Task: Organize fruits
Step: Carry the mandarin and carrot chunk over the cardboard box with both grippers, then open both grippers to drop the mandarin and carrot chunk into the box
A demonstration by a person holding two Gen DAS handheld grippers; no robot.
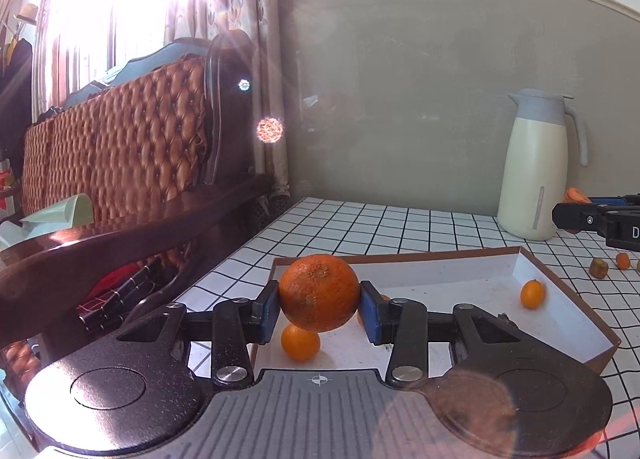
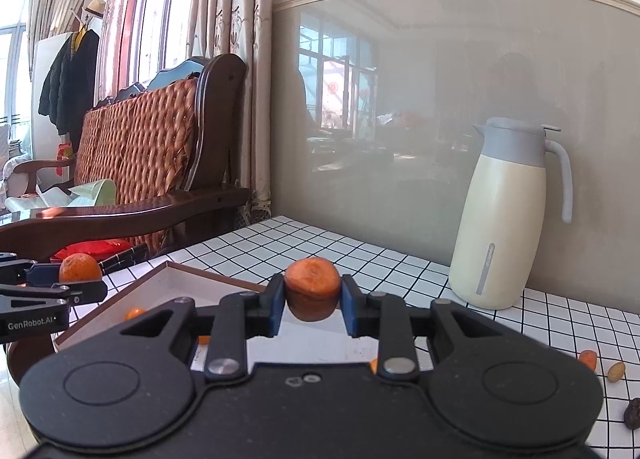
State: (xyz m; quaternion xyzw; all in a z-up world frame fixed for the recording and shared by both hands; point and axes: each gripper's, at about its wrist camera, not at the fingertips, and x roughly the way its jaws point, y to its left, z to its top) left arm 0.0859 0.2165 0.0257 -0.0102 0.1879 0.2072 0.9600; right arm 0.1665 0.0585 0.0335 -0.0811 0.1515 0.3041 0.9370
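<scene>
Left wrist view: I hold a large orange (image 1: pixel 319 291) clamped between the pads of my left hand-held gripper (image 1: pixel 319 309), raised above the near corner of the shallow white box (image 1: pixel 560 283) on the tiled counter (image 1: pixel 360 227). Inside the box, a small orange fruit (image 1: pixel 300 342) lies just below the held orange, and another small one (image 1: pixel 533 293) rests near the box's far right wall. In the right wrist view, my right hand-held gripper (image 2: pixel 313 301) is closed narrow on a stubby, flat-topped orange piece (image 2: pixel 312 287), poised over the box's near side, with the cream jug (image 2: pixel 506 219) standing beyond the box against the wall.

By my reading, the sorting is partly done: at least two small fruits already sit in the box, and two more pieces are in my grips, not yet set down. Outside the box, to its right, small items (image 2: pixel 588 359) lie loose on the counter, among them a dark lump (image 2: pixel 633 413), so work appears to remain. How many belong in the box, I cannot tell.
</scene>
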